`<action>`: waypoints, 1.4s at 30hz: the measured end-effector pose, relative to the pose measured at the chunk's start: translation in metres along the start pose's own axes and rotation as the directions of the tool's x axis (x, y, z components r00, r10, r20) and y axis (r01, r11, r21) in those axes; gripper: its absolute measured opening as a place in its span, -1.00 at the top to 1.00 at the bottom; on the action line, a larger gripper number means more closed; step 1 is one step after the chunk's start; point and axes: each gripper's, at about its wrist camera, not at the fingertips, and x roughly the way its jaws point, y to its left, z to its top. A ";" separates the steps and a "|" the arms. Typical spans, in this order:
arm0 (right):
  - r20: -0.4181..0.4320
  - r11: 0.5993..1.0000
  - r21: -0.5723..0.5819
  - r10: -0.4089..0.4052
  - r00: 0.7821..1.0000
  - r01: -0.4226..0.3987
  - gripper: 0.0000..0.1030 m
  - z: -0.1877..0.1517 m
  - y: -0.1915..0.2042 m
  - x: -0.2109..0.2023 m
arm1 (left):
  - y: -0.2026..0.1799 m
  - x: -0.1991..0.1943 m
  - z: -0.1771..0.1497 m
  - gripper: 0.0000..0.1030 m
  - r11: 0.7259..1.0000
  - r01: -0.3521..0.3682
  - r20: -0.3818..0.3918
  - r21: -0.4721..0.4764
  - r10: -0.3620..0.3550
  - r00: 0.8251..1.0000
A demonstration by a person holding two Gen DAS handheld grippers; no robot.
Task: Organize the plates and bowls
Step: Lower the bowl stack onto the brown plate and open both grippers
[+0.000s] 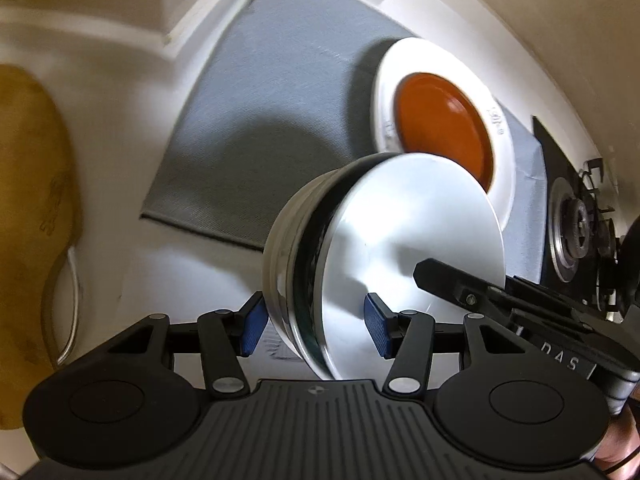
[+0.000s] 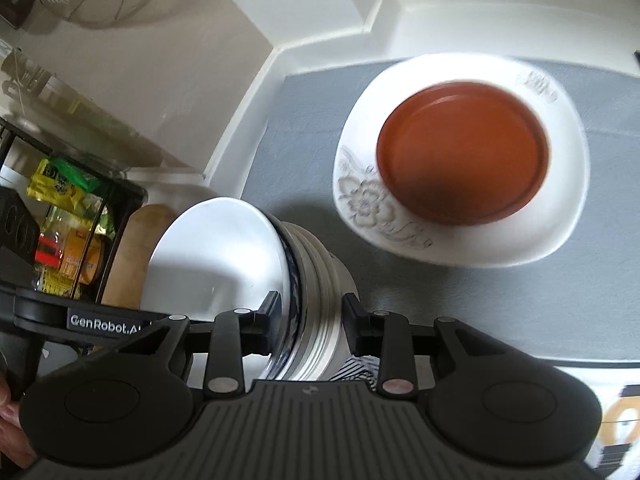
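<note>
A: Holding the bowls [image 1: 384, 264] on edge over the counter [image 2: 500, 312] — left tongs [image 1: 316, 326] and right tongs [image 2: 310, 318] both clamp the stack's rim.

B: How many bowls?

A: Hard to count; edges blur. Beyond them, an orange dish [image 2: 462, 152] sits in a white plate [image 2: 560, 216].

Left gripper [image 1: 316, 324]: matte black plastic body, ribbed grey-black top plate with a small round emblem, 2 round domed housings at either side. 2 black linkage arms with silver rivet pins carry the fingers; finger pads [image 1: 253, 330] are blue and textured.

Right gripper [image 2: 310, 320]: same black ribbed body and domed housings, silver rivets, but black finger pads [image 2: 352, 318]. White lettering "GenRobot.AI" shows on one black side bar, "DAS" on another.
</note>
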 end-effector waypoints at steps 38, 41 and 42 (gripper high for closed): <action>0.133 0.973 0.148 -0.195 0.972 0.175 0.31 0.092 -0.117 -0.001 | -0.116 0.080 0.119 -0.11 0.981 0.082 0.016 0.176 -0.086 0.996; 0.164 0.964 0.189 -0.216 0.962 0.185 0.19 0.084 -0.112 -0.013 | -0.110 0.065 0.110 -0.36 0.985 0.073 0.075 0.155 -0.086 0.993; 0.183 0.960 0.192 -0.239 0.954 0.204 0.14 0.080 -0.107 -0.021 | -0.108 0.053 0.104 -0.50 0.987 0.050 0.114 0.155 -0.069 0.991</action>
